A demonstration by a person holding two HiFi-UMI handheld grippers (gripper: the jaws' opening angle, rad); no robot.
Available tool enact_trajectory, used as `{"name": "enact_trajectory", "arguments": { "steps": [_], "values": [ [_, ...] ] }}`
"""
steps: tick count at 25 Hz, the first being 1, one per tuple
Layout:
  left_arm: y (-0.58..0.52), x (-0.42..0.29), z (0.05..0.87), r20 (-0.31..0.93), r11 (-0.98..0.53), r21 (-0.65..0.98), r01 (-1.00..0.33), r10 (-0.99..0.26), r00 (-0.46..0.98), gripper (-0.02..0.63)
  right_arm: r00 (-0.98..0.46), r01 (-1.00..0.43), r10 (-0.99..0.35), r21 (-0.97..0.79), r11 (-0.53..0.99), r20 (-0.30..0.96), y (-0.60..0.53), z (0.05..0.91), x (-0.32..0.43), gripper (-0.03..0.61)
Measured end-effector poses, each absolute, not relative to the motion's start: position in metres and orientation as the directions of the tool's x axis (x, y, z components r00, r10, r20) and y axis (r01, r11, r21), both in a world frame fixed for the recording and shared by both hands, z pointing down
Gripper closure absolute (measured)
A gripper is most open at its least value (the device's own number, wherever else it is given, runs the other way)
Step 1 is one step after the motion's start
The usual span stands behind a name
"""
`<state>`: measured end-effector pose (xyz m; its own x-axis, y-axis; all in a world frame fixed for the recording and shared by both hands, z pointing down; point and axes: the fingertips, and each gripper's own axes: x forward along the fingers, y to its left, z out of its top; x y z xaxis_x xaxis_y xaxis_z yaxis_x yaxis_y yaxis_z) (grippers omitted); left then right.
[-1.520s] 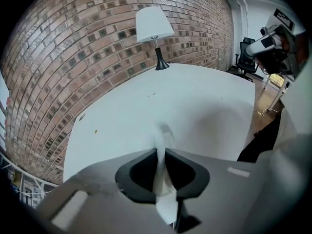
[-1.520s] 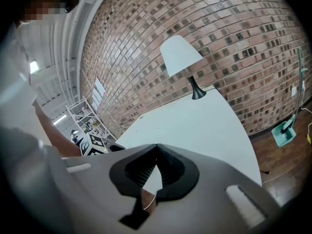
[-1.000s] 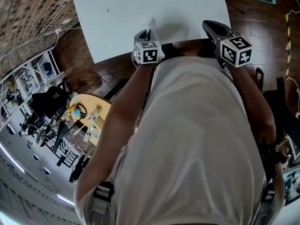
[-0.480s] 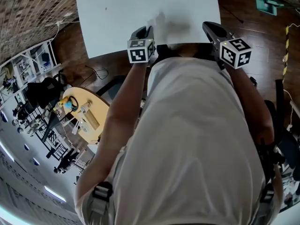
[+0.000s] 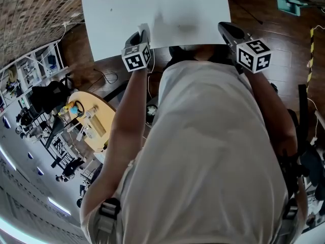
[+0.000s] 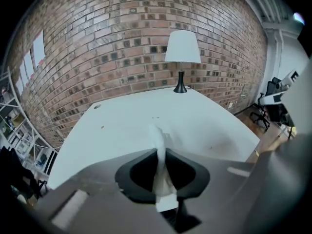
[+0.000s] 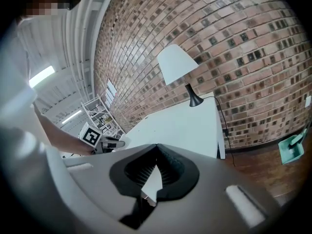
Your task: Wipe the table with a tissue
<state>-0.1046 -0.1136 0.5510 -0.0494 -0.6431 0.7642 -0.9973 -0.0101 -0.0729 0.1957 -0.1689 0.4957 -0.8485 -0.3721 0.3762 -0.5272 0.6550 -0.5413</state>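
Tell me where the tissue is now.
The tissue is pinched in the left gripper, over the near edge of the white table, at the head view's left.

1 white table (image 5: 152, 4), 1 tissue (image 6: 157, 139), 1 lamp (image 6: 182, 48) and 2 hand-held grippers (image 5: 142, 33) (image 5: 227, 27).

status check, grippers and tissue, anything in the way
Left gripper shut on the tissue, over the white table's near left edge. Right gripper shut, empty, by the near right corner. Only a lamp at the far edge.

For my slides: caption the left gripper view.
Left gripper, shut on a white tissue, faces the white table, lamp and brick wall.
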Motion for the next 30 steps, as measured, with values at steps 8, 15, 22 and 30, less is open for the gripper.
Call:
{"name": "enact_trajectory", "arguments": {
  "steps": [8, 15, 22, 30],
  "values": [
    [-0.107, -0.028, 0.583, 0.818, -0.194, -0.011, -0.981, -0.566, 0.103, 0.569, -0.844, -0.535, -0.380, -0.541, 0.648, 0.379, -0.159, 0.498, 0.201, 0.572],
    [-0.131, -0.031, 0.605, 0.825, -0.137, -0.095, -0.986, -0.565, -0.001, 0.568, -0.811, -0.584, -0.428, -0.532, 0.613, 0.398, -0.157, 0.500, 0.226, 0.572],
    [-0.140, -0.022, 0.610, 0.812, -0.141, -0.163, -0.976, -0.581, -0.052, 0.569, -0.791, -0.611, -0.457, -0.537, 0.581, 0.406, -0.155, 0.504, 0.244, 0.572],
    [-0.140, -0.005, 0.611, 0.813, -0.195, -0.179, -0.964, -0.581, -0.034, 0.572, -0.790, -0.613, -0.463, -0.547, 0.571, 0.402, -0.158, 0.504, 0.247, 0.572]
  ]
}}
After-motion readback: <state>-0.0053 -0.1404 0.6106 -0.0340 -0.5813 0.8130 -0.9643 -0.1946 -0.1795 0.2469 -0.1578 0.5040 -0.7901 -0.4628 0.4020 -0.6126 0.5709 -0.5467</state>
